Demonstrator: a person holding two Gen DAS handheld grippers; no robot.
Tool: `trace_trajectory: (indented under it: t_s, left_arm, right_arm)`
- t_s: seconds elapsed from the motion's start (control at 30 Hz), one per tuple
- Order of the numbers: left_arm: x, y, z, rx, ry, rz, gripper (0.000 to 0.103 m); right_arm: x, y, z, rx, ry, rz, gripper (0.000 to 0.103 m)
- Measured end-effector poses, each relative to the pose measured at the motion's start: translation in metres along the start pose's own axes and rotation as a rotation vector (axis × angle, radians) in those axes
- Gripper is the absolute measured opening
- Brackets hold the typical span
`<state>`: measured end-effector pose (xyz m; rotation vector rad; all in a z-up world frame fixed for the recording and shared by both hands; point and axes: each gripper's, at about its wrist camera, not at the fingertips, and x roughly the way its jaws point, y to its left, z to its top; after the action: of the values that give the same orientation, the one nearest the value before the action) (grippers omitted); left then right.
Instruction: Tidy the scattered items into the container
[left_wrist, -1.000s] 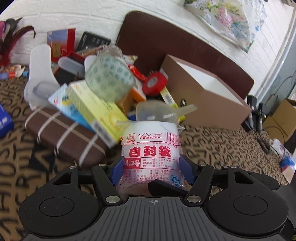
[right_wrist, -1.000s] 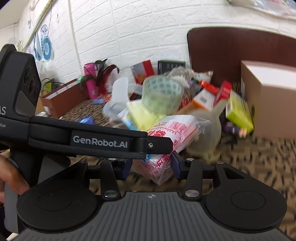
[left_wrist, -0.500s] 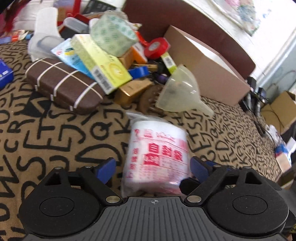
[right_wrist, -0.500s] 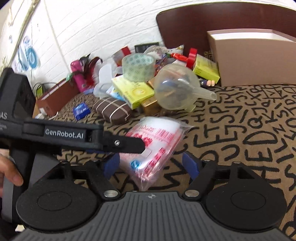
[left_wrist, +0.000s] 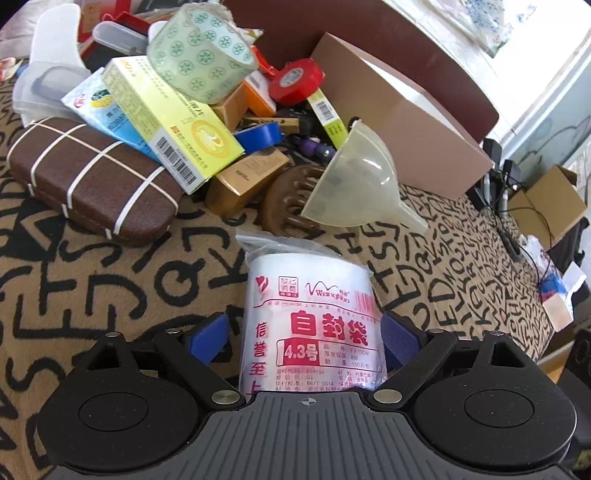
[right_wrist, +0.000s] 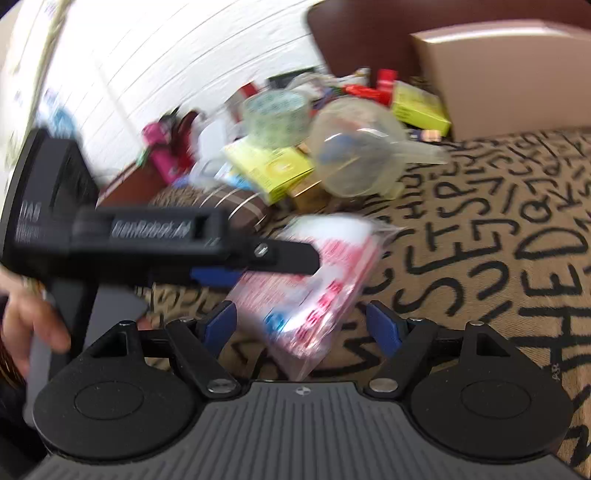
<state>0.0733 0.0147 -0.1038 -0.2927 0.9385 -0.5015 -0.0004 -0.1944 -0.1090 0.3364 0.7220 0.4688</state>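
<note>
a: blue pads of the left gripper stand spread, clear of the pack of zip bags lying between them on the letter-print cloth. nothing is gripped.

b: and the right gripper?

a: spread wide too, the same pack between its pads, not pressed, though that view is blurred. the pack is clear plastic, rolled fat, with red print, and looks soft.

b: how far along?

a: barely begun, i'd judge. just beyond the pack lie a clear funnel and a brown comb. further beyond it are the brown case, yellow box, patterned tape roll and red tape. the cardboard box, probably the container, sits behind the funnel; whether anything is inside i cannot tell.
</note>
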Motion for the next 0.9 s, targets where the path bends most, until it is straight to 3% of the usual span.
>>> trace_trajectory:
  t_s: [0.2, 0.3, 0.37, 0.4, 0.43, 0.67, 0.73, 0.8, 0.9]
  left_arm:
    - [0.006, -0.003, 0.005, 0.018, 0.018, -0.011, 0.080]
    - [0.004, -0.003, 0.004, 0.038, 0.018, 0.000, 0.070]
    - [0.003, 0.001, 0.002, 0.022, 0.020, -0.022, 0.070]
    - [0.003, 0.004, 0.002, 0.012, 0.018, -0.034, 0.074]
    - [0.003, 0.006, 0.002, -0.001, 0.016, -0.048, 0.079]
    - [0.009, 0.006, 0.005, -0.005, 0.013, -0.053, 0.080]
    - [0.010, 0.003, 0.006, -0.002, 0.017, -0.044, 0.079]
    - [0.009, 0.000, 0.006, 0.017, 0.019, -0.018, 0.068]
    - [0.008, 0.002, 0.006, 0.026, 0.023, -0.022, 0.068]
  right_arm:
    - [0.012, -0.006, 0.008, 0.034, -0.009, -0.002, 0.078]
    - [0.014, -0.007, 0.010, 0.056, -0.015, -0.001, 0.069]
    - [0.012, -0.009, 0.010, 0.068, -0.009, 0.009, 0.062]
    - [0.010, -0.011, 0.010, 0.074, -0.002, 0.018, 0.061]
    - [0.009, -0.014, 0.010, 0.085, 0.002, 0.026, 0.060]
    - [0.013, -0.022, 0.012, 0.165, 0.014, 0.046, 0.062]
    - [0.015, -0.022, 0.013, 0.169, 0.015, 0.043, 0.062]
    - [0.016, -0.022, 0.013, 0.169, 0.016, 0.042, 0.062]
    - [0.014, -0.020, 0.011, 0.154, 0.012, 0.034, 0.059]
